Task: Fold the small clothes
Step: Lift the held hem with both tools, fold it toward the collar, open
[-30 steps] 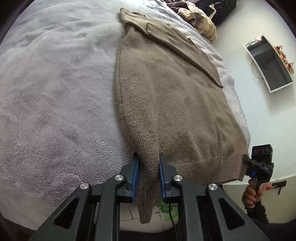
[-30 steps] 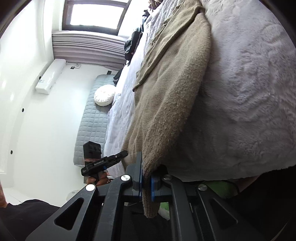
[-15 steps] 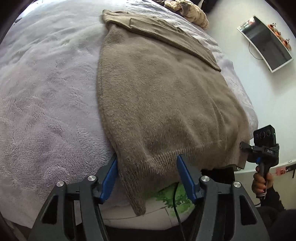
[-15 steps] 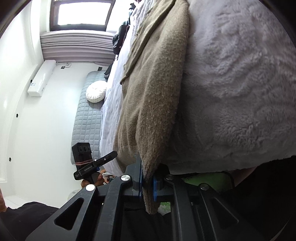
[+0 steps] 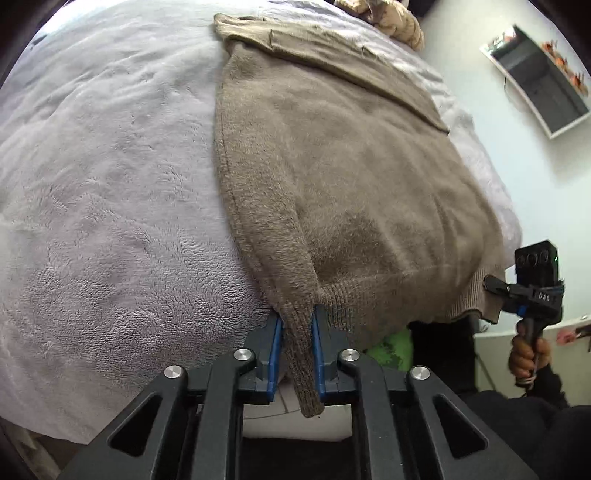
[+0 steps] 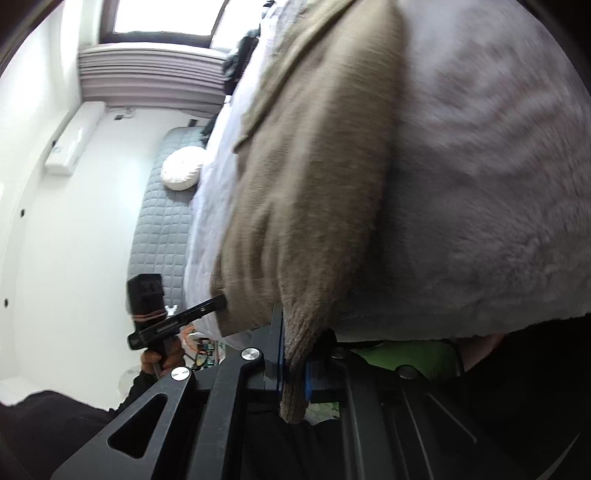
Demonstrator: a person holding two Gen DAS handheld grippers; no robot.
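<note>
A: Left wrist view first. What's low in the frame?

B: Left gripper, bottom centre. Its jaws are closing, and the blue pads already press on a pinched ridge of the brown sweater's ribbed hem. A tail of knit hangs down past the fingertips.

A: Where does the sweater lie?

B: Spread flat across the bed, on the pale fluffy blanket, filling centre and right of the frame. One sleeve is folded across the top, running diagonally toward the upper right. The hem sits at the near bed edge, draping over it slightly.

A: Anything at the right?

B: Right gripper at the lower right edge, held by a hand, its tip at the other hem corner. A wall-mounted screen shows upper right; a tan bundle sits at the top of the bed.

A: Now the right wrist view.

B: Blurred. The right gripper is clamped tight on the sweater hem, bottom centre. Cloth runs up through mid-frame, blanket to its right.

A: And left of it?

B: The left gripper at lower left, tip against the hem. A window top left, a quilted grey bench with a round white cushion.
</note>
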